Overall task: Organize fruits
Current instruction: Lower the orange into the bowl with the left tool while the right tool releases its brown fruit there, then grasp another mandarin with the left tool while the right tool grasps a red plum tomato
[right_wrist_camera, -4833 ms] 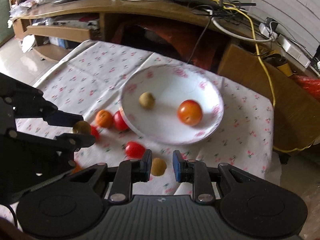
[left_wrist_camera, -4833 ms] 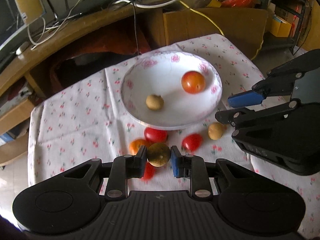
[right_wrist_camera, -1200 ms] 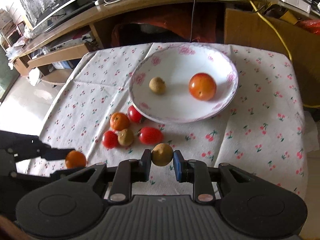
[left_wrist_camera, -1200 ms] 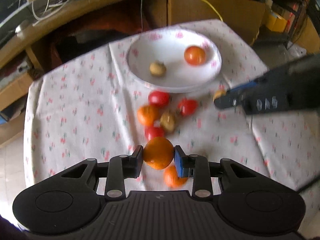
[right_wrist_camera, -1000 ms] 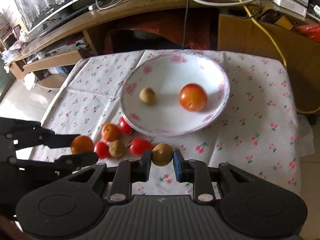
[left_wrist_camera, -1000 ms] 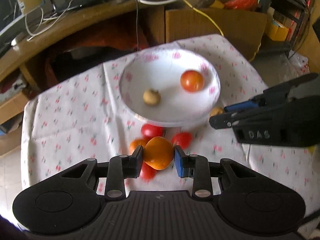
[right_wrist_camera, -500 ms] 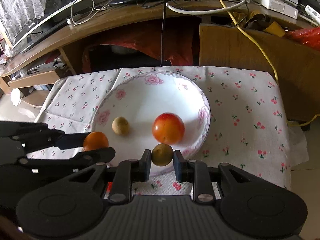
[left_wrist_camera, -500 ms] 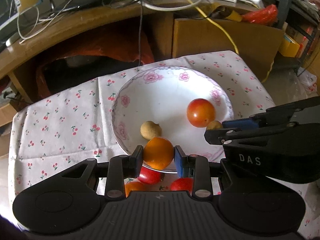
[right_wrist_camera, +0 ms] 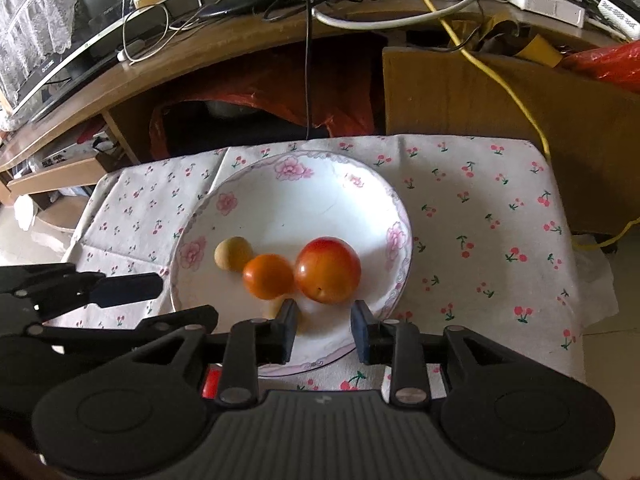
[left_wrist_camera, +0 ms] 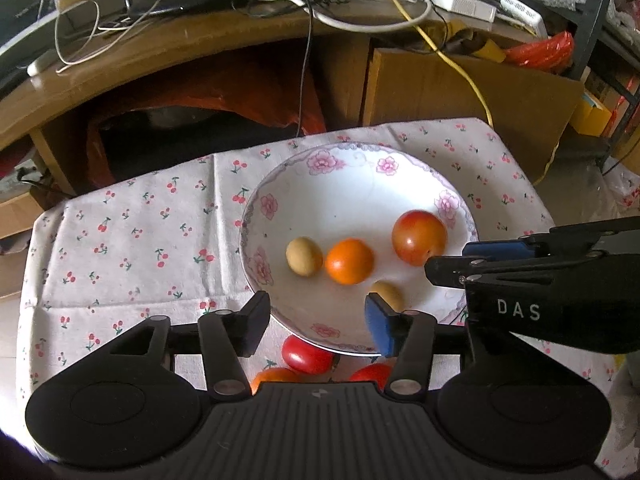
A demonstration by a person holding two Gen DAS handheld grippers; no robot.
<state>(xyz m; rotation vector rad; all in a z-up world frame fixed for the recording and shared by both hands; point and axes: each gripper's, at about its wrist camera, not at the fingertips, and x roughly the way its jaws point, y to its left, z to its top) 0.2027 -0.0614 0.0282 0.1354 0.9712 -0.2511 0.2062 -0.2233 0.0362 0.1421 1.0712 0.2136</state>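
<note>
Left gripper (left_wrist_camera: 318, 322) jaws just opened, empty above bowl (left_wrist_camera: 352, 168); right gripper (right_wrist_camera: 324, 330) jaws just parted, nothing between.

The bowl (left_wrist_camera: 320, 162) looks like glazed white ceramic, smooth and slightly shiny, with pink flowers printed round its rim. In it the orange (left_wrist_camera: 349, 261) has a finely dimpled, satin skin, the large red-orange fruit (left_wrist_camera: 419, 237) a taut glossy one that catches the light, and the two small tan fruits (left_wrist_camera: 304, 256) look dull and matt. The cloth (left_wrist_camera: 132, 236) over the table is thin woven fabric, matt, creased, printed with cherries. The left tongs (left_wrist_camera: 318, 318) and right tongs (right_wrist_camera: 324, 330) are matt black plastic with small bright metal rivets, each with one blue pad. Behind stands a wooden desk (left_wrist_camera: 160, 46) of worn, dull finish and a plain brown cardboard panel (left_wrist_camera: 460, 88).
</note>
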